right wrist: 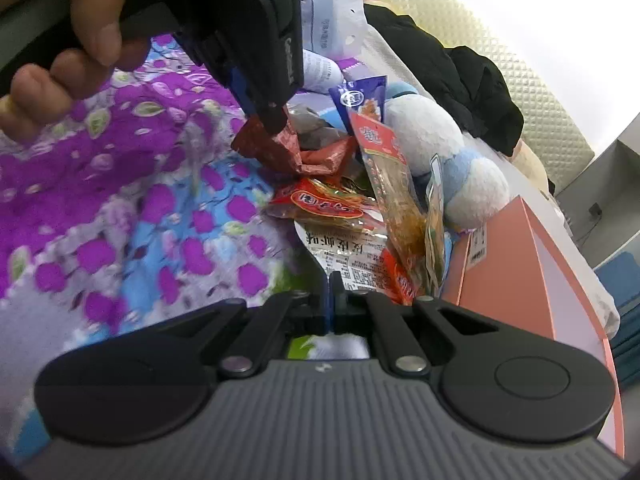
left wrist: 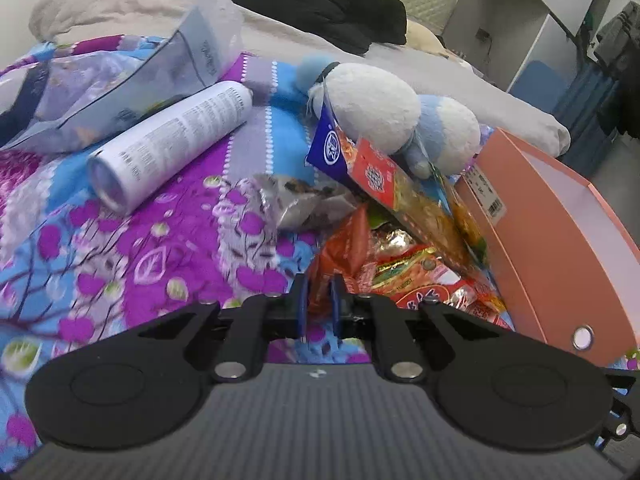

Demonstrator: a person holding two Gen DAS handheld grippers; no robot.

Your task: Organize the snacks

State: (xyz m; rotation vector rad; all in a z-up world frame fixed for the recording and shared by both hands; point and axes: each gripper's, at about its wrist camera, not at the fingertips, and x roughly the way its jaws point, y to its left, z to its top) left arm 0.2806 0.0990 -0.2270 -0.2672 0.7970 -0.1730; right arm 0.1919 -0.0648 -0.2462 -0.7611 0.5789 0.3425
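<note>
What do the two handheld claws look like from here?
Both match: the left claw and right claw have blue pads on black linkage arms with silver pivot rivets, round black side discs and a ribbed grey body. The bare hand shows no sleeve.

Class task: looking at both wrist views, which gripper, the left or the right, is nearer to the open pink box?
Right. The right gripper, shut on a white snack packet, sits just beside the pink box. The left gripper, gripping a red packet, is across the snack pile.

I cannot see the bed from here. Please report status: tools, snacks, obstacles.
Left tool shut on red snack packet. Right tool shut on white packet. Pink box open beside the pile. Plush toy leans on the snacks.
</note>
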